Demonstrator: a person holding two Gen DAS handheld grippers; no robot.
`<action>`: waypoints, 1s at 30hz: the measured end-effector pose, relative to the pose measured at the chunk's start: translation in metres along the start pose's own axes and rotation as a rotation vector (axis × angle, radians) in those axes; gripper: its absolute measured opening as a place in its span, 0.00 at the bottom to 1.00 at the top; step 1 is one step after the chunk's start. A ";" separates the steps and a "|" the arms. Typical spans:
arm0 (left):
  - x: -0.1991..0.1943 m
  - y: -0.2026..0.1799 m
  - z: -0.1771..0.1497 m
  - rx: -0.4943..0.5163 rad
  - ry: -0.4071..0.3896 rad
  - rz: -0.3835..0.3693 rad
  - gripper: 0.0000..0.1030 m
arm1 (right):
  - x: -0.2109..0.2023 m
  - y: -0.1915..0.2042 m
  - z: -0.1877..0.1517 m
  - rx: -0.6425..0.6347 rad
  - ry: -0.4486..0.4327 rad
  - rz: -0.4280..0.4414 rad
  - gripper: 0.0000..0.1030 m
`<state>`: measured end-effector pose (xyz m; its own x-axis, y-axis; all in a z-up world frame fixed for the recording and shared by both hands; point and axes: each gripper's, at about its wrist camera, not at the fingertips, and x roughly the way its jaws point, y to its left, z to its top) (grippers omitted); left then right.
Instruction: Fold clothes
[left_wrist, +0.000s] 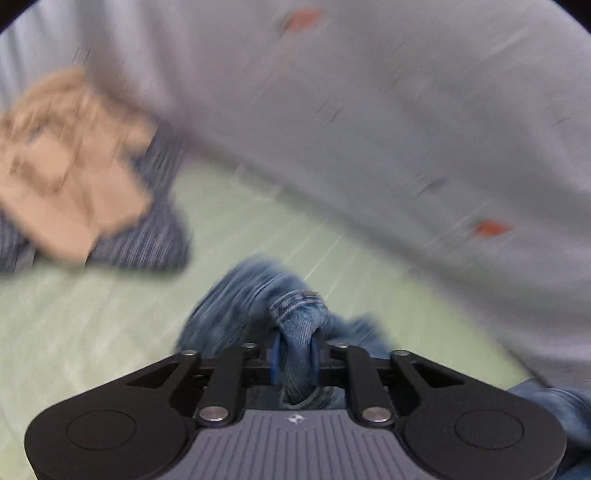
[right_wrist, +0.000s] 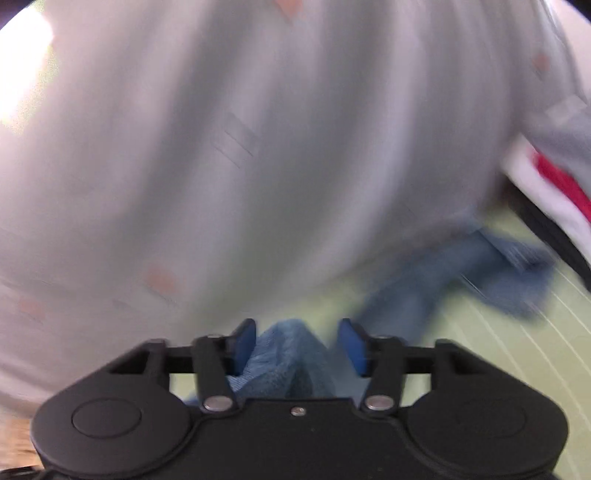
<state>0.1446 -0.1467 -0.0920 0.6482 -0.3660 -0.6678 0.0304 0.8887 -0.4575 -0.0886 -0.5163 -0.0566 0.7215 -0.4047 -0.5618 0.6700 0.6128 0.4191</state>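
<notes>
Green sheet (left_wrist: 110, 332); jeans (left_wrist: 295, 317) in left tool (left_wrist: 296, 350).

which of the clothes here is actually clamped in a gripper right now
The blue denim garment: the left gripper is shut on a bunched fold of it. The tan garment and the striped navy one lie loose on the green surface.

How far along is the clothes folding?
Nothing looks folded yet. The left tool grips bunched blue jeans; the right tool is open around the denim. A tan garment on striped cloth lies crumpled, waiting on the green surface.
</notes>
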 end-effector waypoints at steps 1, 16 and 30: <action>0.009 0.004 -0.003 -0.018 0.029 0.016 0.25 | 0.014 -0.001 -0.006 0.002 0.046 -0.059 0.53; 0.042 0.047 -0.050 -0.177 0.261 0.066 0.56 | 0.028 -0.014 -0.136 -0.007 0.349 -0.060 0.79; 0.059 0.029 -0.061 -0.051 0.301 0.142 0.65 | 0.022 -0.036 -0.147 0.024 0.351 -0.021 0.07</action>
<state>0.1370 -0.1596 -0.1800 0.3894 -0.3112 -0.8669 -0.0877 0.9244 -0.3712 -0.1225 -0.4473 -0.1889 0.6063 -0.1571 -0.7796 0.6912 0.5888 0.4189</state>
